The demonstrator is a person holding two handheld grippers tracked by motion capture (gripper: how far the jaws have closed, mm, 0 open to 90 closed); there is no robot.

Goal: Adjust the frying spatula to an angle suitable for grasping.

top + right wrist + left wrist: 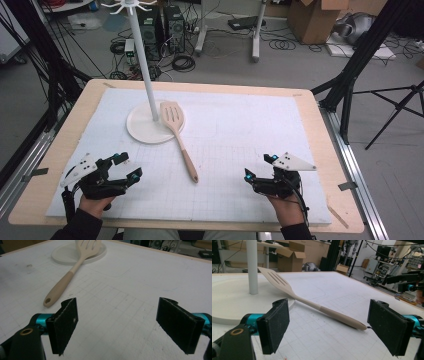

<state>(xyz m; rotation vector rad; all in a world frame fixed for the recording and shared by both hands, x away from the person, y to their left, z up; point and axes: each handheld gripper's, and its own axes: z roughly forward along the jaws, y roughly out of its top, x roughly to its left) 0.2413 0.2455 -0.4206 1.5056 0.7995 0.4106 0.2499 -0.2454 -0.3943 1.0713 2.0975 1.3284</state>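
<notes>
**Both grippers empty, spatula waiting**

Your left gripper (pixel 122 169) and right gripper (pixel 260 167) both rest spread wide, holding nothing. The slotted spatula (pixel 179 137) lies between them, its head propped on the white stand's round base (pixel 137 125) beside the pole (pixel 142 60), its handle down on the gridded mat (pixel 240 130). Judging by the layout, grip mid-handle squarely. No containers are on the table.
</notes>
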